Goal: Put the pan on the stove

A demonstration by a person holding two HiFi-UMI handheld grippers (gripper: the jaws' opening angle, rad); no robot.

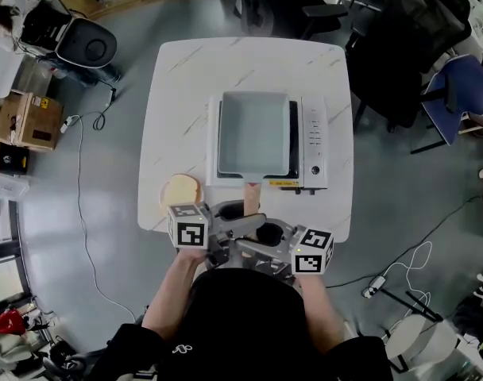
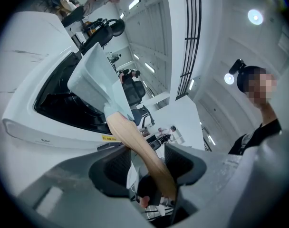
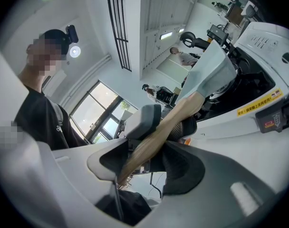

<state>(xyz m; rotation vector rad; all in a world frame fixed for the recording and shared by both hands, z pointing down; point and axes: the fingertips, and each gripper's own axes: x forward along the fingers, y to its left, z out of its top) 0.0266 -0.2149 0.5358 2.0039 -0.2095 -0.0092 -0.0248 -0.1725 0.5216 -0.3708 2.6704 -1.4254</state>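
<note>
A pale blue-grey rectangular pan (image 1: 253, 129) rests over the black top of the white stove (image 1: 313, 141) in the middle of the table. Its wooden handle (image 1: 250, 194) points toward me, past the stove's front edge. My left gripper (image 1: 240, 222) and right gripper (image 1: 261, 232) meet at the handle's end, from either side. In the left gripper view the handle (image 2: 135, 137) runs between the jaws of the gripper (image 2: 147, 163). The right gripper view shows the handle (image 3: 178, 115) crossing between that gripper's (image 3: 147, 163) jaws, the pan (image 3: 208, 70) beyond.
A round tan disc (image 1: 182, 189) lies on the white table (image 1: 178, 94), front left of the stove and close to my left gripper. The stove's control panel (image 1: 314, 133) is on its right side. Office chairs, cardboard boxes and a cable surround the table on the floor.
</note>
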